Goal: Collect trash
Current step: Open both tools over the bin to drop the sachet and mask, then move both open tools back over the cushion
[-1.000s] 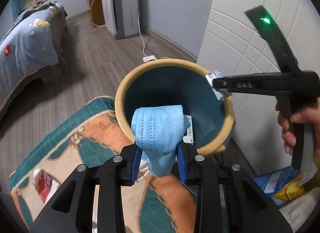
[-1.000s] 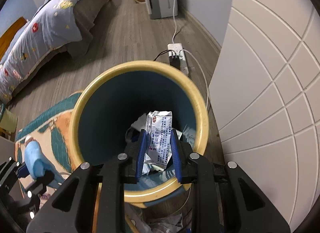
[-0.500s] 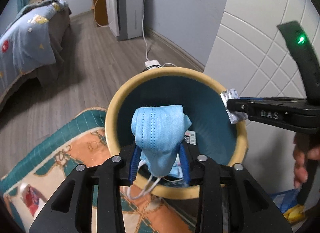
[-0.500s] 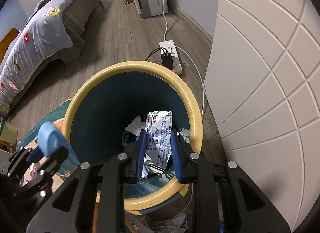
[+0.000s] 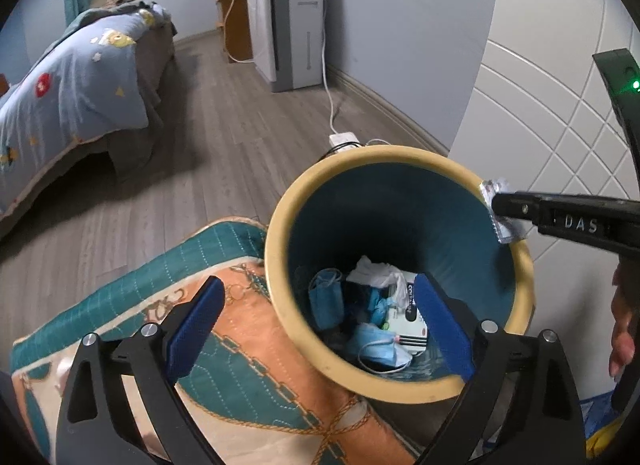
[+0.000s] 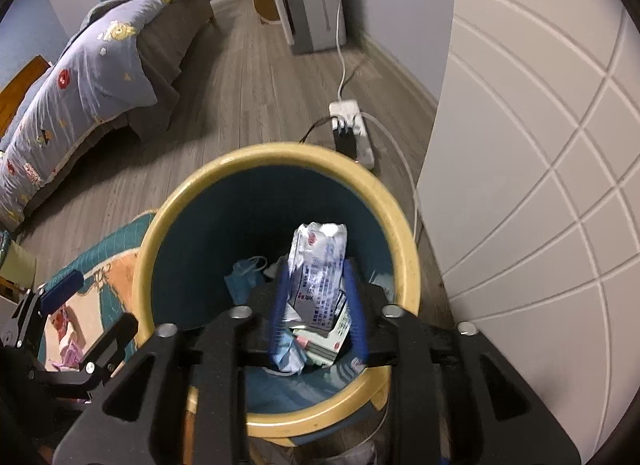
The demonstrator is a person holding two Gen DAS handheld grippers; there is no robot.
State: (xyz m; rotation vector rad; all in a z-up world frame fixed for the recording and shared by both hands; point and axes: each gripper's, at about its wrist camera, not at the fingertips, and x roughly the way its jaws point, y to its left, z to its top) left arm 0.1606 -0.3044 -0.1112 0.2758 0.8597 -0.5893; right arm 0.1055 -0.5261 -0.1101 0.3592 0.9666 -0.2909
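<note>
A teal bin with a yellow rim stands on the floor and holds several pieces of trash. Blue face masks lie inside it. My left gripper is open and empty over the bin's near rim. My right gripper is shut on a silver foil packet and holds it above the bin's mouth. In the left wrist view the right gripper's fingers reach over the bin's right rim.
A patterned teal and orange rug lies left of the bin. A white cabinet stands close on the right. A power strip with cables lies behind the bin. A bed is at the far left.
My left gripper opened and let go of the blue face mask, which now lies in the bin. My right gripper still holds the foil packet over the bin.
</note>
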